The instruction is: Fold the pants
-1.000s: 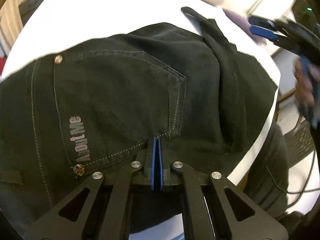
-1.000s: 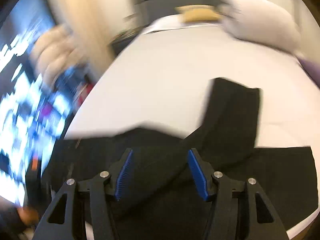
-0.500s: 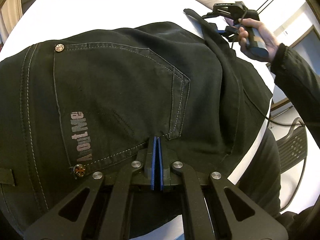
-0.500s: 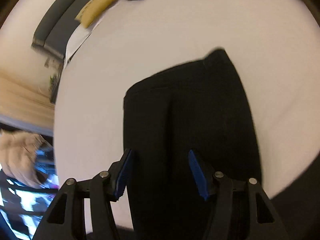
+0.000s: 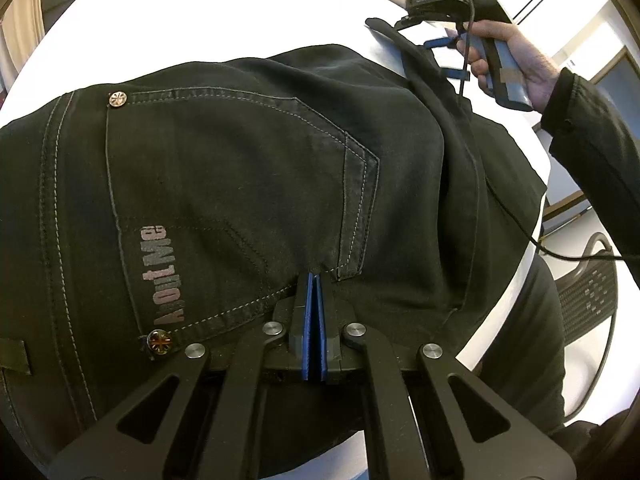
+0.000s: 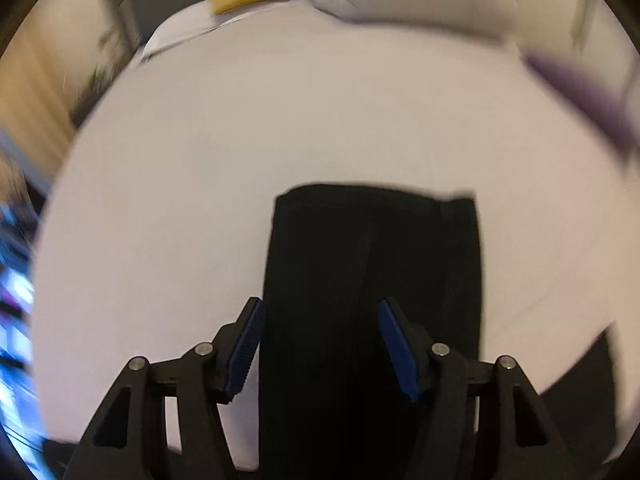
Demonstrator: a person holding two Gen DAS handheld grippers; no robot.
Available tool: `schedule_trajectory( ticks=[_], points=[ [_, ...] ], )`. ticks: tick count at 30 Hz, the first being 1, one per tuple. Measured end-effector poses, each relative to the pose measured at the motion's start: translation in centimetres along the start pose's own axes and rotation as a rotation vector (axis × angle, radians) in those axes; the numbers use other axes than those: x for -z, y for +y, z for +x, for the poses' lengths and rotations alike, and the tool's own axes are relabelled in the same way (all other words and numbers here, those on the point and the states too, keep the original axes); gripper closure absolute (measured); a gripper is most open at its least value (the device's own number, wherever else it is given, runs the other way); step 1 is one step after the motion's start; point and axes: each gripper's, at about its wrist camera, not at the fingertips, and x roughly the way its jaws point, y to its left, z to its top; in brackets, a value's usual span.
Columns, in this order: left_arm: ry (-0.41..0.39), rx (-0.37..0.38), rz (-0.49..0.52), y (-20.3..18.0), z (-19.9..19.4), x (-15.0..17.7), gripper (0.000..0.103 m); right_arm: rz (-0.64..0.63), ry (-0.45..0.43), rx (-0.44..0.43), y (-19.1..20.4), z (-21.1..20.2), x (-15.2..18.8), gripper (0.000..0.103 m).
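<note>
Pants (image 5: 240, 184) spread seat-side up across bed (image 5: 200, 12), back pocket (image 5: 248, 168) uppermost, one leg (image 6: 372, 260) laid out flat beyond. Left tool (image 5: 314, 280) closed tight with nothing visible between its pads, tip set at the pocket's lower corner, likely to pin the seat against sliding. Right tool (image 6: 320, 302) angled down over the leg short of its hem, jaws opening, cloth beneath them but not pinched. Probably readied to take the leg end and carry it back for the fold.
</note>
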Motion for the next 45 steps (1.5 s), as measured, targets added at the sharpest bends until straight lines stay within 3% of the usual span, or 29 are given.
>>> schedule_trajectory(
  ticks=[2,6,9,10,15,16,19,22,23,28,34,39,42,45],
  points=[
    [-0.002,0.001,-0.002,0.0,-0.1,0.0,0.101,-0.111,-0.018,0.083,2.6,-0.2,0.0,0.039],
    [-0.004,0.004,-0.003,0.1,-0.2,0.2,0.101,-0.309,0.003,0.334,6.6,2.2,0.8,0.039],
    [-0.006,0.007,-0.003,0.1,-0.2,0.2,0.101,-0.372,0.062,0.444,7.5,5.3,1.6,0.042],
    [-0.006,0.007,-0.003,0.1,-0.2,0.2,0.101,-0.381,0.043,0.469,7.8,5.6,1.6,0.042],
    [-0.007,0.006,-0.002,0.1,-0.3,0.2,0.101,-0.39,0.051,0.5,6.3,6.2,1.5,0.078],
    [-0.007,0.005,-0.002,0.1,-0.3,0.2,0.101,-0.393,0.057,0.505,6.6,6.3,1.7,0.094],
    [-0.007,0.0,0.0,-0.1,-0.4,0.2,0.101,-0.31,0.054,0.441,4.4,5.4,1.1,0.097],
    [-0.008,-0.01,0.009,-0.3,-0.4,0.2,0.101,-0.156,-0.022,0.332,0.8,1.9,0.2,0.098],
    [-0.007,-0.015,0.016,-0.4,-0.4,0.2,0.101,-0.063,-0.057,0.258,-1.5,-0.3,0.1,0.098],
    [-0.004,-0.028,0.029,-0.9,-0.3,0.1,0.101,0.25,-0.188,0.086,-12.0,-8.3,3.2,0.098],
    [-0.002,-0.034,0.026,-1.3,-0.1,-0.2,0.101,0.659,-0.308,-0.094,-25.5,-13.7,13.6,0.098],
    [0.006,-0.053,0.032,-1.8,-0.1,-0.3,0.101,1.065,-0.217,-0.257,-34.0,-9.2,24.3,0.097],
    [0.012,-0.065,0.035,-2.1,0.0,-0.4,0.101,1.187,-0.234,-0.356,-34.6,-7.6,28.1,0.087],
    [0.014,-0.079,0.037,-2.4,0.0,-0.5,0.101,1.221,-0.286,-0.454,-34.7,-7.5,28.8,0.06]
  ],
)
